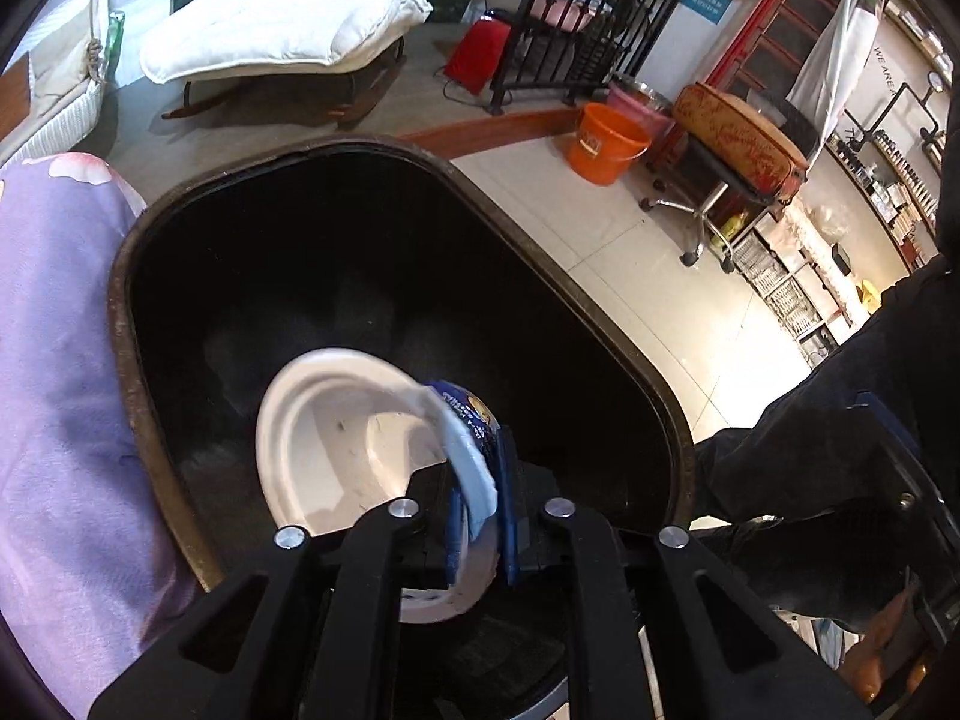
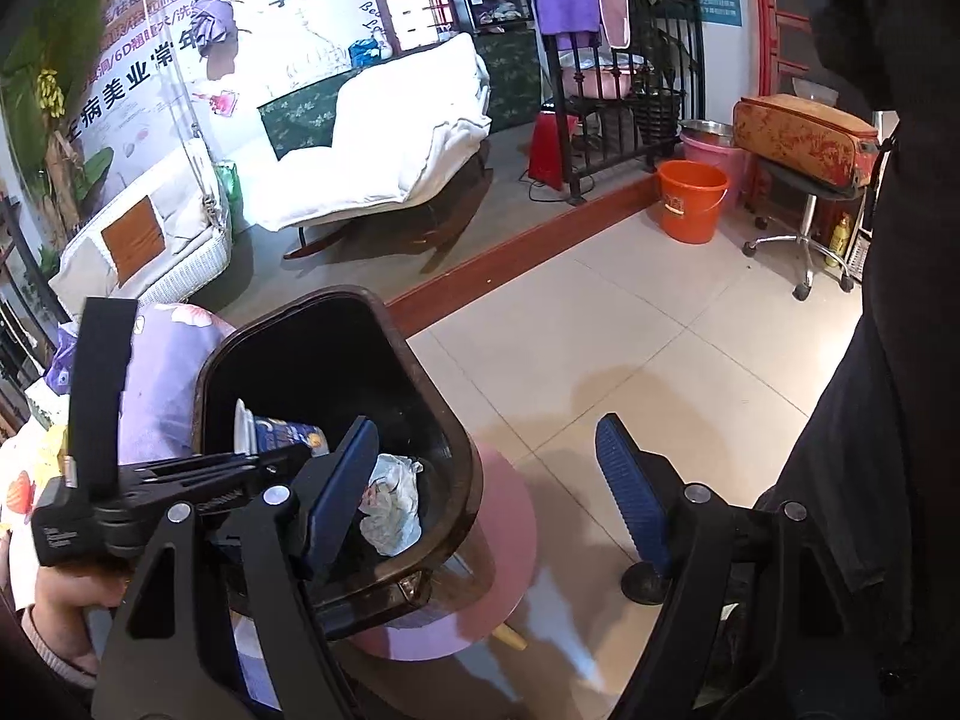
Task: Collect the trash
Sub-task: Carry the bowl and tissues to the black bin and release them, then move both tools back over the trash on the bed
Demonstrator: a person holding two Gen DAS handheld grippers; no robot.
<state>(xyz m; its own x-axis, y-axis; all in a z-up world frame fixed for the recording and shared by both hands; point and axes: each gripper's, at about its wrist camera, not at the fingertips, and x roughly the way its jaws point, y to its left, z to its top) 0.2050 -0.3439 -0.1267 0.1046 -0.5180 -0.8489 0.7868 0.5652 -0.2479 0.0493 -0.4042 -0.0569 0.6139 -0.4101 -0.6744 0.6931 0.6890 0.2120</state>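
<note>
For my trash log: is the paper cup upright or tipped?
Tipped: the paper cup lies sideways between the left tongs, its mouth facing sideways over the black bin.

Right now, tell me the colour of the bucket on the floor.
Orange. The bucket shows best in the right wrist view, standing on the tiles.

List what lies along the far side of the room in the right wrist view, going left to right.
White wicker swing seat → white cushioned rocking chair → red bag → orange bucket → patterned case on a wheeled stool.
</note>
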